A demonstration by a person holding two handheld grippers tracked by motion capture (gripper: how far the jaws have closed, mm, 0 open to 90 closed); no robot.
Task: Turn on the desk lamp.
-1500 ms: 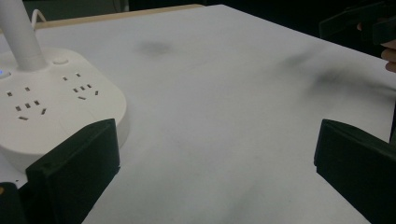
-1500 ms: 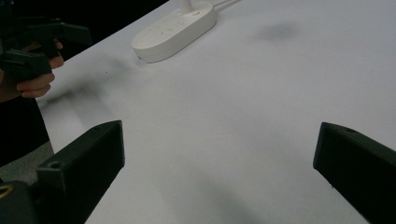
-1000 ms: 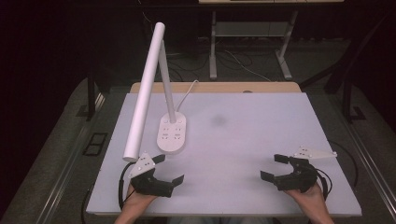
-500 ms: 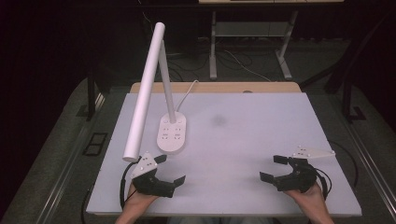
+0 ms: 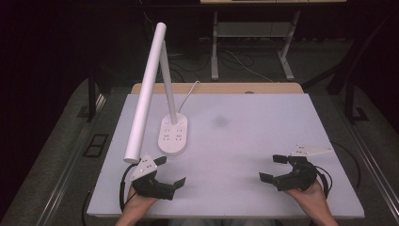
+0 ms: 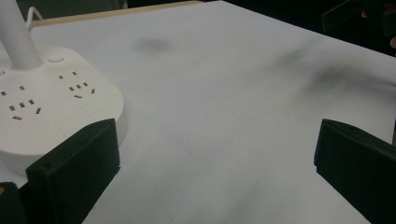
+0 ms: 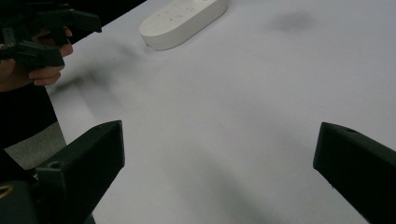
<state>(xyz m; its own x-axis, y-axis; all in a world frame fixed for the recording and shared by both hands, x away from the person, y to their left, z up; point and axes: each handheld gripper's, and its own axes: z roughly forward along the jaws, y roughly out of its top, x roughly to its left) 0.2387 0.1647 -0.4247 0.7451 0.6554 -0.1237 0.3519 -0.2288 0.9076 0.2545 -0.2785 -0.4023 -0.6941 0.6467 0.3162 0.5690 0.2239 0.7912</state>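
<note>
Looking down from the high view, my left tongs and right tongs rest wide and empty on the desk, barely shifted since before. Left gripper view: lamp base just beside my jaw. Right gripper view: base far off.

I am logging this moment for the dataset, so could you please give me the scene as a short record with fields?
Surface: white table, with a faint dark smudge
Main thing: white desk lamp; its base has sockets on top and stands on the table
Lamp cable: white cable runs from the base to the far edge
Left gripper: jaws open, holding nothing, near the lamp base, not touching it
Right gripper: jaws open, holding nothing, over bare table at the near right
</note>
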